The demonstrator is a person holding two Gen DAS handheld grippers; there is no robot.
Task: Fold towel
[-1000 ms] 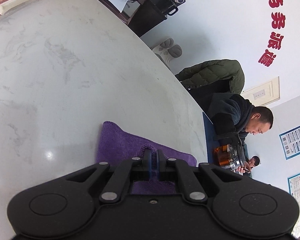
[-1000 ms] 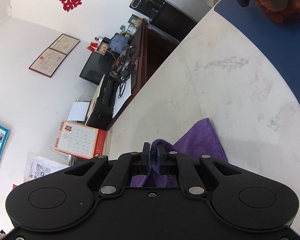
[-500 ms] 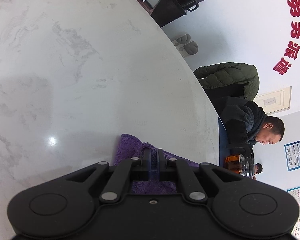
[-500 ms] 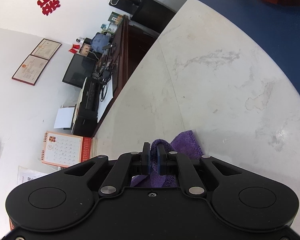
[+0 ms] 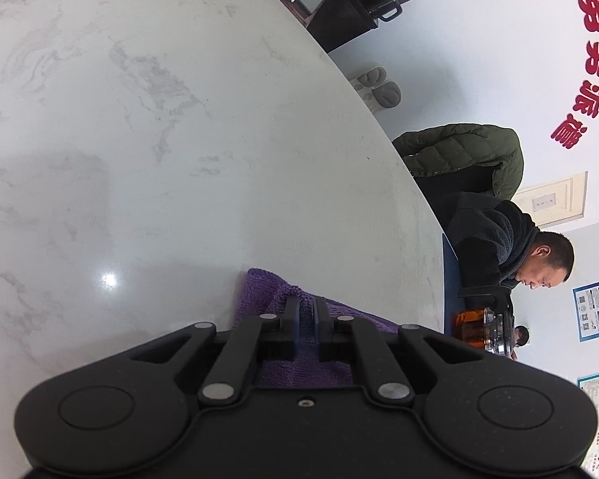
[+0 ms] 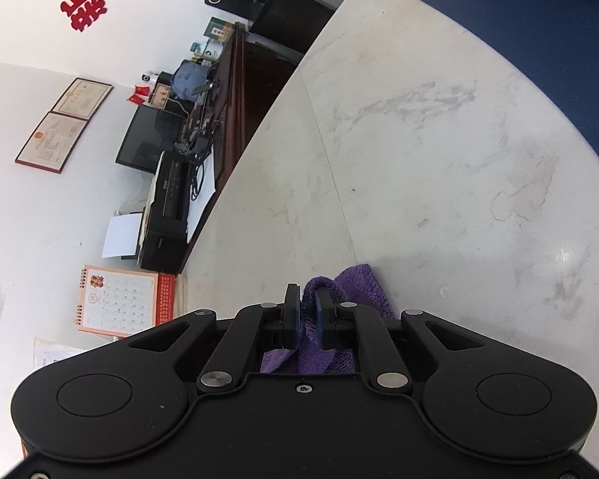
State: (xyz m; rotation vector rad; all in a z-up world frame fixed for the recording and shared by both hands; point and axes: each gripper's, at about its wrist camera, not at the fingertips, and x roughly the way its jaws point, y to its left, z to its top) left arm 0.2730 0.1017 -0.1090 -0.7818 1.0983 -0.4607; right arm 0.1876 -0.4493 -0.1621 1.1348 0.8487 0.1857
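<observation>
A: Biggest thing first. What is seen?

B: A white marbled worktop [image 5: 147,151] is seen filling most of both wrist views. A blue mat [image 6: 539,40] is laid along its far edge, on the right in the right wrist view.

A: People, clutter?

B: A seated person in a dark fleece [image 5: 495,239] is seen past the worktop's edge, head bent down. A green padded jacket [image 5: 467,155] is draped behind. A glass teapot with amber liquid [image 5: 479,329] is set by the blue mat's edge. A desk with a printer [image 6: 167,203] and a desk calendar [image 6: 119,305] is seen beyond the worktop's other edge.

A: The towel?

B: A purple towel [image 5: 267,299] is held at the near part of the worktop, mostly hidden under both tools. Whether its lower part is resting on the worktop cannot be told.

A: Grippers?

B: The left gripper [image 5: 306,311] is clamped on a raised towel fold, cloth pinched between the fingers. The right gripper [image 6: 307,307] is likewise pinched on a bunched towel edge, with a loop of cloth poking out past the fingertips [image 6: 292,299].
</observation>
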